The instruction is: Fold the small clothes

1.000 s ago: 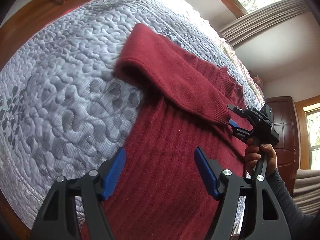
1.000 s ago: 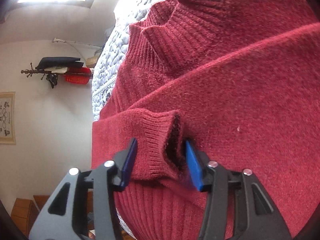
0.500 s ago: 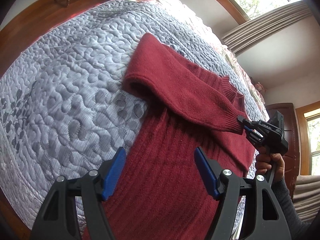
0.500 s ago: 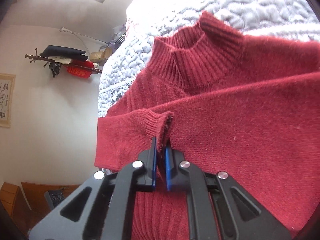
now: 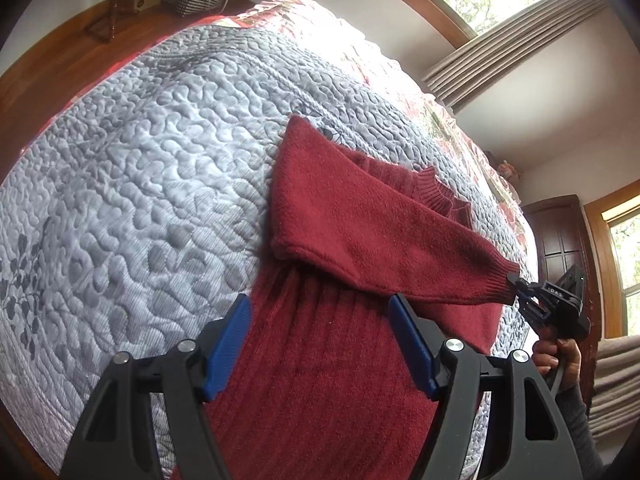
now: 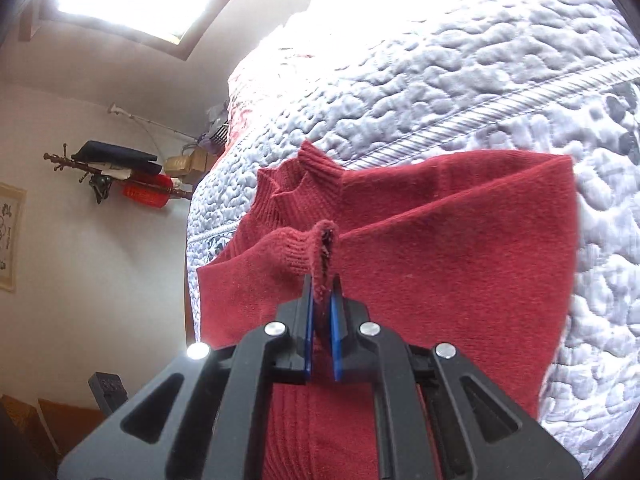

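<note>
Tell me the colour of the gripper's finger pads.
Blue pads on black frames, clearest in the left wrist view.

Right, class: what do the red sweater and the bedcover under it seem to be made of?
The red sweater looks like soft knitted wool or acrylic: ribbed body, ribbed cuff pinched in the right claw, fuzzy surface. The bedcover looks like quilted cotton-type fabric, matte, with puffy stitched swirls.

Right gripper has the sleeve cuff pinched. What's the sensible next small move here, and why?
Probably lower the cuff onto the sweater body and let go. The right gripper holds it pinched, with the sleeve already drawn across the chest. The left gripper hovers open over the lower body.
</note>
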Demonstrator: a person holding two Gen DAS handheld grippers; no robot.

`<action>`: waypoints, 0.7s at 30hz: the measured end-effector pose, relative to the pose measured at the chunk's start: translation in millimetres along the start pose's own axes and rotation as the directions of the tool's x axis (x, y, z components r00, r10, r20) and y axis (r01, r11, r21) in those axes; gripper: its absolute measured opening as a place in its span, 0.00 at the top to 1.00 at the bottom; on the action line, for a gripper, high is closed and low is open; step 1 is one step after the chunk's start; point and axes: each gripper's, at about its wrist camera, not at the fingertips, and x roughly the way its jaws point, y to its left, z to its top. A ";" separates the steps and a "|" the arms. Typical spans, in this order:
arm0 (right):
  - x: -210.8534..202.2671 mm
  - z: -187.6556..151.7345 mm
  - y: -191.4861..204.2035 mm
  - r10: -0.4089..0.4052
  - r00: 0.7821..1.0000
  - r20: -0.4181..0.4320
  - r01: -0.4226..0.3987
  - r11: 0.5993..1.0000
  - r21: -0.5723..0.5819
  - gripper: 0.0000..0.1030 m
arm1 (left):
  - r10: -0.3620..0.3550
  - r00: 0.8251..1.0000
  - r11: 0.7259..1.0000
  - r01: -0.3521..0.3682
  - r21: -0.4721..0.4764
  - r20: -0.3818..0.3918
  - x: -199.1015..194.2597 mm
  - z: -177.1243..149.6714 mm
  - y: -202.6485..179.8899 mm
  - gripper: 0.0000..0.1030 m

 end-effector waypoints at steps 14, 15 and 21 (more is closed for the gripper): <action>-23.5 -19.5 -59.5 -0.041 0.998 0.043 0.036 0.994 0.107 0.94 | -0.183 0.983 0.974 0.180 -0.140 -0.009 53.8 59.3 -4.6 0.31; -25.0 -20.4 -64.0 -0.043 0.998 0.046 0.038 0.992 0.121 0.94 | -0.209 0.978 0.964 0.205 -0.172 -0.009 57.3 63.7 -1.9 0.31; -17.9 -27.7 -86.2 -0.076 0.997 0.018 0.072 0.984 0.161 0.94 | -0.281 0.959 0.936 0.264 -0.234 -0.042 81.9 75.2 -1.2 0.31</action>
